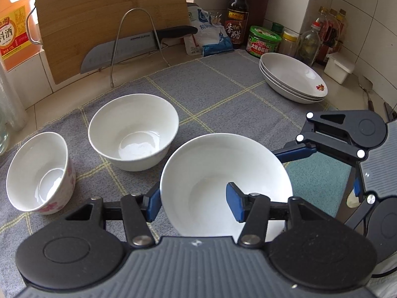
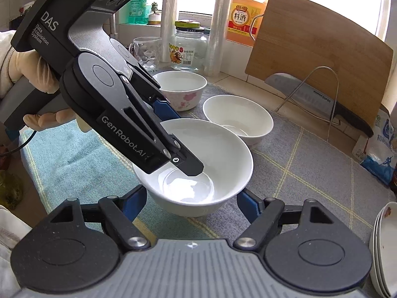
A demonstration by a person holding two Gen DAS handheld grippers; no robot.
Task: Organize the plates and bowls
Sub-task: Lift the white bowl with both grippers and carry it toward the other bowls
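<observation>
A plain white bowl sits between both grippers over the grey checked cloth. My left gripper is shut on its near rim, one blue pad inside and one outside. My right gripper clasps the bowl's outer wall from both sides. A second plain white bowl stands just beyond. A flowered bowl stands at the cloth's edge. Three stacked white plates rest at the far side.
A bamboo cutting board and a knife lean in a wire rack at the back. Bottles and jars line the wall, with a glass jar by the window. A teal towel lies beside the cloth.
</observation>
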